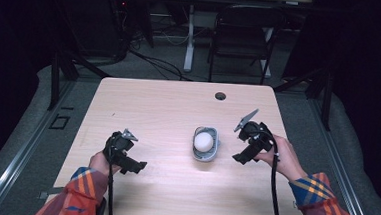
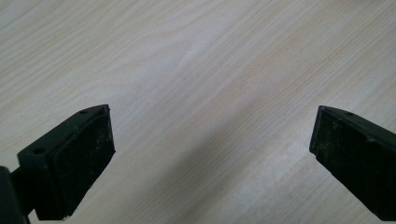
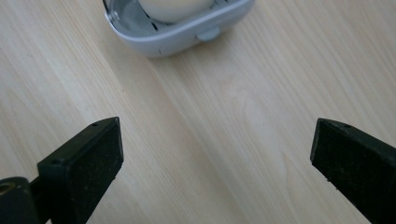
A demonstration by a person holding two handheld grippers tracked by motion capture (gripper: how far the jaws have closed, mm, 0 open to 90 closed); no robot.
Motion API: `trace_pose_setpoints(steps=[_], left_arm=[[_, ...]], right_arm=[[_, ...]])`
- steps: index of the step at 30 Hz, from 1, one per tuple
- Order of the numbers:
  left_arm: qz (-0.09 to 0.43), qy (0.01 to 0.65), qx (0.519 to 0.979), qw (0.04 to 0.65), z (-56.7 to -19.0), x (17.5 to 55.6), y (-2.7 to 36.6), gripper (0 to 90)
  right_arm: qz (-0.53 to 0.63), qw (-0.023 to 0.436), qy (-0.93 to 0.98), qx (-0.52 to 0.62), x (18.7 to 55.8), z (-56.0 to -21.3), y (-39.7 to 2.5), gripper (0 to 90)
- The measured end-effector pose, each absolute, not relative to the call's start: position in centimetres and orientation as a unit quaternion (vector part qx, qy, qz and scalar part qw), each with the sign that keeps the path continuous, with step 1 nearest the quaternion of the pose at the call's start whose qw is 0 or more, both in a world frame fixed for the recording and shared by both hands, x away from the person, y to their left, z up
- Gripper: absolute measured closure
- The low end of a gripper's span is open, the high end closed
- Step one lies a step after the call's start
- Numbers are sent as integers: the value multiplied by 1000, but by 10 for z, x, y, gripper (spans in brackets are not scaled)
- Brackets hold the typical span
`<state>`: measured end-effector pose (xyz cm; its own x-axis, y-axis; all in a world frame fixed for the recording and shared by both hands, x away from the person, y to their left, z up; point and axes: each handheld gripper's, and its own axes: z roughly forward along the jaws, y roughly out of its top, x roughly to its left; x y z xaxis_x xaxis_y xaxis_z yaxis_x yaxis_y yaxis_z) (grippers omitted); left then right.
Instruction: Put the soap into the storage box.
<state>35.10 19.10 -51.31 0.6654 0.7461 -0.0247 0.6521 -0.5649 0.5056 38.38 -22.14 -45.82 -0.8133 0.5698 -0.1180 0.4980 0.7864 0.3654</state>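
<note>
The egg (image 1: 203, 141) sits in its grey holder (image 1: 205, 157) mid-table (image 1: 158, 110); the right gripper (image 1: 242, 142) hovers just beside it, jaws wide, likely lining up, while the left gripper (image 1: 134, 153) waits well apart, also spread and empty.

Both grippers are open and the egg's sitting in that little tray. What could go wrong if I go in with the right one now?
1. The egg sits loose in the small tray; a hard squeeze could crack it.
2. The tray rests free on the table, so a finger of the right gripper nudging its rim may slide or tip it.
3. The left gripper is far off, too distant to steady the tray.
</note>
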Motion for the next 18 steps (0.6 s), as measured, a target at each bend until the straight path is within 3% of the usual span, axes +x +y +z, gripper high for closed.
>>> trace_pose_setpoints(steps=[8,18], left_arm=[[97,399,879,243,-513,351,191,0],[98,401,878,243,-513,353,191,0]], right_arm=[[159,115,928,318,364,-484,-255,20],[105,101,927,347,354,-510,-284,129]])
